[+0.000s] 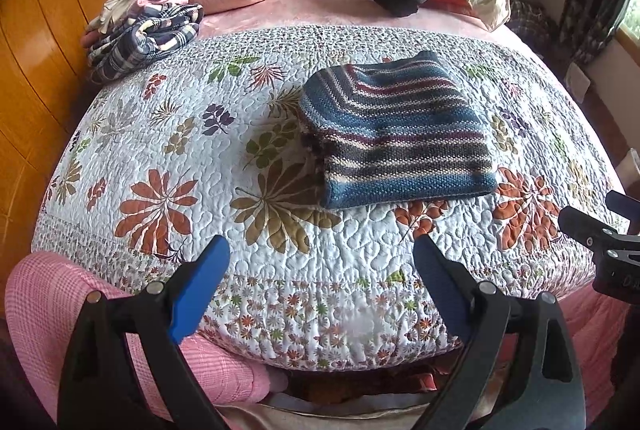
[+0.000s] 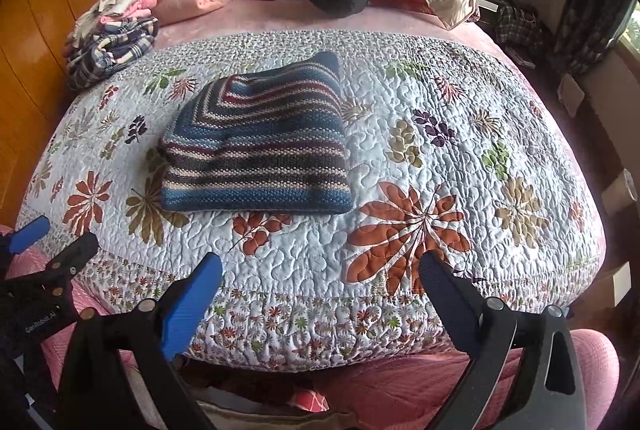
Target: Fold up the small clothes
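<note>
So the striped knit sweater sits folded into a neat rectangle in the middle of the floral quilt, well ahead of both grippers. The left gripper and right gripper both hang spread wide over the quilt's near edge, holding nothing, with the sweater off to the left one's right and the right one's left. A pile of other clothes sits at the far left corner.

Both wrist views face the headboard from the bed's foot, sharing the quilt.
</note>
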Demonstrator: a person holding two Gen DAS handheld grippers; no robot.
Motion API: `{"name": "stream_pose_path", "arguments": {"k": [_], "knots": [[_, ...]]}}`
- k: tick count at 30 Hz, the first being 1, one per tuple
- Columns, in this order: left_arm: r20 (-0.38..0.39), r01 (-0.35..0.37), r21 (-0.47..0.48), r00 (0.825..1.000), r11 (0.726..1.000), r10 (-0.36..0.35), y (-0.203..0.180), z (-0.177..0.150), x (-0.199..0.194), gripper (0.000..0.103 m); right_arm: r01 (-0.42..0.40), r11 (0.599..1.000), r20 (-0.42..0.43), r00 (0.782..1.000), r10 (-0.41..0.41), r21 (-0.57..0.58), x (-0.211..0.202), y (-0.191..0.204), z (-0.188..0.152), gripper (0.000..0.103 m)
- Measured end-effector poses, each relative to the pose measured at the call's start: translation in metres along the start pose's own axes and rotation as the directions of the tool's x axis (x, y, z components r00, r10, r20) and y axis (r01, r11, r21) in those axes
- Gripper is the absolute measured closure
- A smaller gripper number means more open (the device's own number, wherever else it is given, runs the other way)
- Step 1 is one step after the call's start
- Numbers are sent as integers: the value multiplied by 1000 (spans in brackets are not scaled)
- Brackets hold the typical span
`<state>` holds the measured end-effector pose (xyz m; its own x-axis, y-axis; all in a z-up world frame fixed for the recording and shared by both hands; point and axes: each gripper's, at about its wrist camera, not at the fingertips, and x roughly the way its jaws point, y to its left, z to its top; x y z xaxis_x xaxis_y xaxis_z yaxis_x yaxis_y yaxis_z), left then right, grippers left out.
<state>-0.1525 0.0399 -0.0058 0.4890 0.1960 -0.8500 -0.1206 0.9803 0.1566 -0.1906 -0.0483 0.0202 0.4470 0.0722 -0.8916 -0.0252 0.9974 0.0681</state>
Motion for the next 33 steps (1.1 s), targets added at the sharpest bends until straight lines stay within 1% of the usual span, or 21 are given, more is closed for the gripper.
{"name": "stream_pose_path", "arguments": {"k": [10,17,33], "knots": [[-3,-10,13,1000,1000,11,-9,4,5,11,-4,1000,-31,999,5,14,13,-6,3,4],[-14,-3,19,1000,1000,3,-16,6,9,11,6,1000,-51,999,-5,24,21,-12,5,4],[-24,-1,18,1000,1000,2,-19,7,13,11,24,1000,-57,998,-23,16,27,-15,6,4]]}}
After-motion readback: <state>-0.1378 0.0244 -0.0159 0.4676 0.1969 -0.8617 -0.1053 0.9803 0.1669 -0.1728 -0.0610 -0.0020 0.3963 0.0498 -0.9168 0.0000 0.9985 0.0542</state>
